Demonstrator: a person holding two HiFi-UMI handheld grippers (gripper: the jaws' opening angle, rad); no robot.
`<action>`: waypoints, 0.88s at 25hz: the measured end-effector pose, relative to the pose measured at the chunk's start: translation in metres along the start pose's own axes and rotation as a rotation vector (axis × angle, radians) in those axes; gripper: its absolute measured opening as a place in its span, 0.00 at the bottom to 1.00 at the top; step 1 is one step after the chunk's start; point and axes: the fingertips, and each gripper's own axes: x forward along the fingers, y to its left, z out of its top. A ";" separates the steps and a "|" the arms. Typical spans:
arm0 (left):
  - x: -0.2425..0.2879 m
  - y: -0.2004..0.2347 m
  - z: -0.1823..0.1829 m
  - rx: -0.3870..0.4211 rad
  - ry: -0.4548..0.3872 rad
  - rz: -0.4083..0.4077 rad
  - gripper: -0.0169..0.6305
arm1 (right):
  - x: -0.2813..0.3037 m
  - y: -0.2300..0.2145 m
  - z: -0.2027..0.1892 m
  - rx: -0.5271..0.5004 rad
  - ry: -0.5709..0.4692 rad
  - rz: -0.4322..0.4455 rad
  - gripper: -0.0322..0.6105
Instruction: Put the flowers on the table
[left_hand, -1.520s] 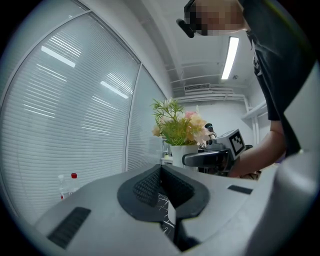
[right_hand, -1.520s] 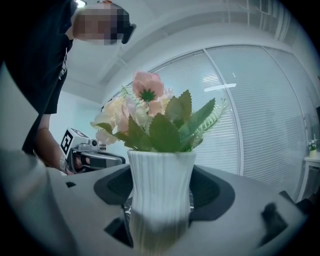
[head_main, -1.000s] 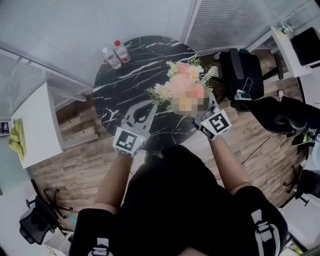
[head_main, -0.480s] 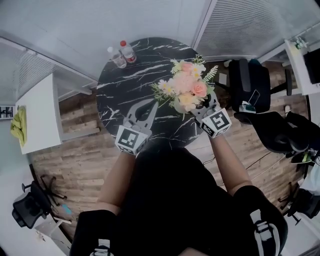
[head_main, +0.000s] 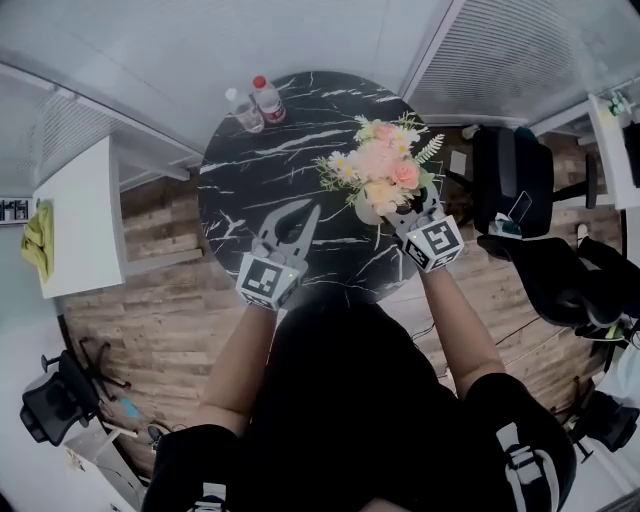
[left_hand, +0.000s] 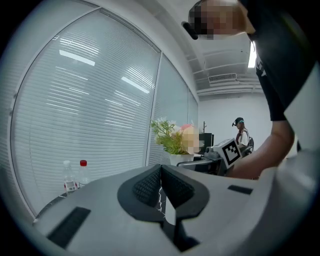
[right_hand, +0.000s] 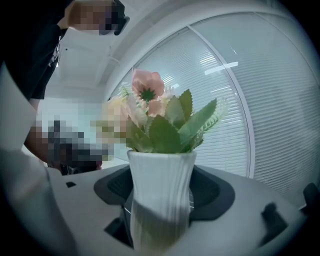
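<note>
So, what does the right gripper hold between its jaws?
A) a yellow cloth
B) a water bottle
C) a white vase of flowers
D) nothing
C: the right gripper is closed on the white ribbed vase, which holds the flowers.

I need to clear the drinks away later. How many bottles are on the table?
2. Both stand side by side at the far left edge of the round black table: a red-capped bottle and, just left of it, a pale-capped bottle. None seems hidden.

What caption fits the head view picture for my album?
Right gripper grips a vase of flowers at the black table; left gripper is shut.
</note>
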 end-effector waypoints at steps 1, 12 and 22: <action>0.002 0.004 -0.005 -0.001 0.003 -0.001 0.05 | 0.006 -0.001 -0.003 0.002 0.002 -0.001 0.59; 0.047 0.053 -0.053 -0.037 0.026 -0.012 0.05 | 0.063 -0.024 -0.038 -0.012 0.012 -0.046 0.59; 0.078 0.083 -0.090 -0.082 0.054 -0.025 0.05 | 0.103 -0.050 -0.069 -0.038 0.044 -0.108 0.59</action>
